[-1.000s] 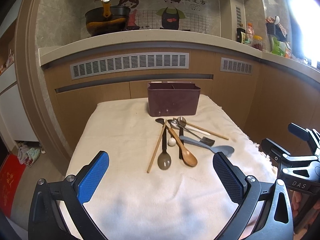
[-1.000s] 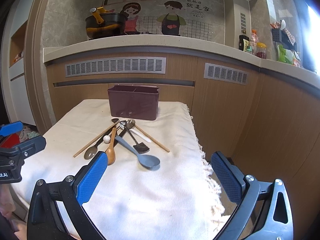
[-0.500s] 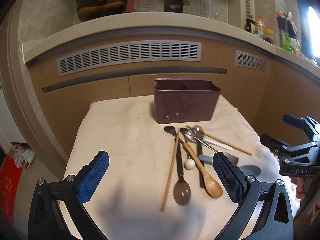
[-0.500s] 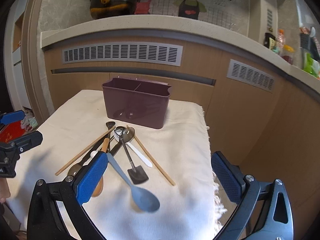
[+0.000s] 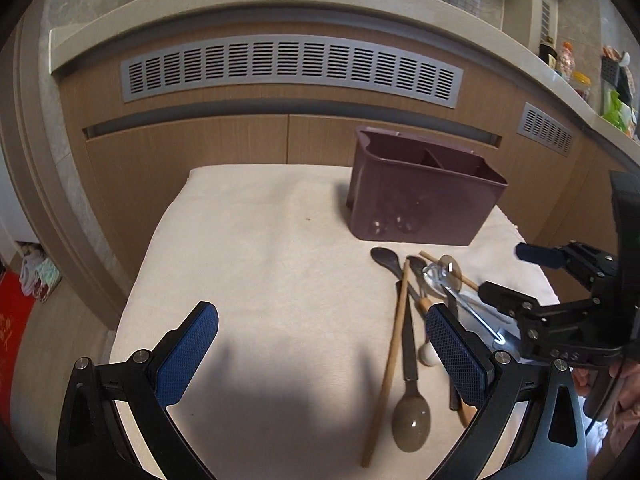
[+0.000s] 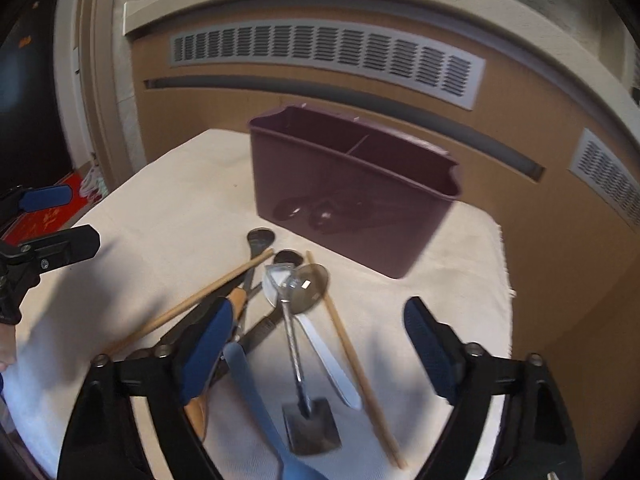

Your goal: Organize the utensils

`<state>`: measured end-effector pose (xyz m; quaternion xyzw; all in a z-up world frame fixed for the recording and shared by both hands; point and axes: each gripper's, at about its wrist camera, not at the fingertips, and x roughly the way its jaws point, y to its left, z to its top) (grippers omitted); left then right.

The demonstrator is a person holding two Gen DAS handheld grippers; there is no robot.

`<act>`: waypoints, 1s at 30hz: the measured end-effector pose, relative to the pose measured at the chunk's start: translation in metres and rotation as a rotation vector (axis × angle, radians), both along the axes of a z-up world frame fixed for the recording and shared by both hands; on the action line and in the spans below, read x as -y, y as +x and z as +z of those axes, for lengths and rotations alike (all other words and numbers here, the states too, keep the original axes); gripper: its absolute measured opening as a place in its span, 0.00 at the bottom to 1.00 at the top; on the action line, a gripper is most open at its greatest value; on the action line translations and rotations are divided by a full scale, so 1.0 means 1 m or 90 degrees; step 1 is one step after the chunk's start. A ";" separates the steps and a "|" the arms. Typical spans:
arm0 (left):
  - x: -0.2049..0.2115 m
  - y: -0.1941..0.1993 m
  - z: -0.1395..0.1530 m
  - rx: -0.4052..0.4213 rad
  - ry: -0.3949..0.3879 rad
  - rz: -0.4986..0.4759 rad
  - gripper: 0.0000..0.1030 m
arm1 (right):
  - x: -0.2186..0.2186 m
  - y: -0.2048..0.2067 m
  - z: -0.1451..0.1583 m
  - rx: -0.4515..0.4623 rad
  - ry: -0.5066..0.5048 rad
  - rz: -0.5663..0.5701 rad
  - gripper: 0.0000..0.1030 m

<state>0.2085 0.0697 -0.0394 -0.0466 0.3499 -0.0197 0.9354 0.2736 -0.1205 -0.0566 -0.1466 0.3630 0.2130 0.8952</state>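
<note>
Two claws, left claw (image 5: 322, 354) and right claw (image 6: 318, 354), both gape wide, gripping nothing. Jumbled spoons and wooden chopsticks (image 6: 356, 364) lie before the maroon plastic two-compartment caddy (image 6: 352, 196) on the cream cloth-covered surface (image 5: 256, 264).

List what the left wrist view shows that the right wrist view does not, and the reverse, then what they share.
Left wrist only: the brown-bowled spoon lying beside a small white ball.
Right wrist only: the metal spatula's blade, the blue spoon handle and the white spoon handle.
Both: the maroon caddy, a chopstick, the cream cloth, and both grippers open, left and right.
</note>
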 end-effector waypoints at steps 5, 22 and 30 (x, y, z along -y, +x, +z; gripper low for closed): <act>-0.017 0.005 -0.009 -0.019 -0.013 0.019 1.00 | -0.022 0.022 -0.019 -0.059 -0.005 0.033 0.42; -0.026 0.010 -0.025 -0.061 -0.042 0.019 1.00 | -0.032 0.040 -0.027 -0.093 -0.017 0.017 0.20; 0.025 0.031 -0.016 -0.071 -0.028 -0.071 0.98 | 0.029 0.026 0.006 -0.073 0.030 -0.059 0.20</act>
